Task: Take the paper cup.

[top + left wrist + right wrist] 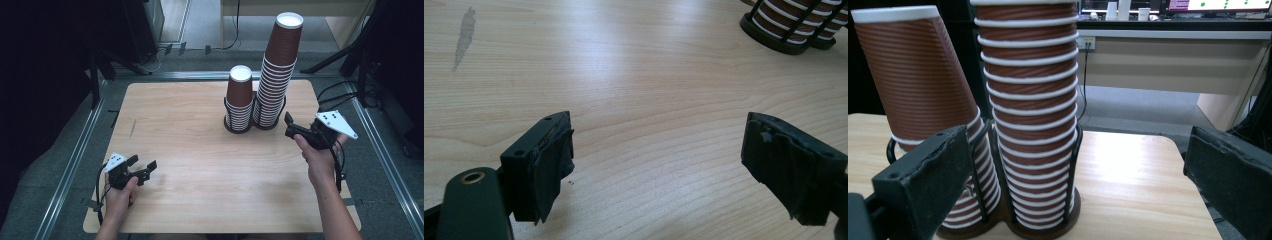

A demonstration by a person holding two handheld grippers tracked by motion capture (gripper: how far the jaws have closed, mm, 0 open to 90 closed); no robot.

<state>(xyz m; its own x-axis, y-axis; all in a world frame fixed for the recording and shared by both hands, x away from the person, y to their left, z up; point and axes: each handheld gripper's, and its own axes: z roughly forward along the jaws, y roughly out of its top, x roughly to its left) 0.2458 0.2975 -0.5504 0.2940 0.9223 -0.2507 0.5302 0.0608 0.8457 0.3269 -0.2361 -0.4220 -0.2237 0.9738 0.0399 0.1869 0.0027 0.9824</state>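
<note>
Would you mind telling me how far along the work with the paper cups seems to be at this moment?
Done: nothing visibly; both cup stacks, the tall stack and the short stack, sit in the black wire holder. In hand: nothing; the right gripper is open beside the tall stack, the left gripper open over bare table. Left: any cup handling.

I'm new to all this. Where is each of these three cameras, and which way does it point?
High view: fixed above the person's side, looking forward and down on the wooden table; both forearms, left gripper and right gripper show.
Left gripper view: rides the left gripper, looking low across the table between open jaws.
Right gripper view: rides the right gripper, facing the taller cup stack.
Shared: the wire cup holder appears in all three.
</note>
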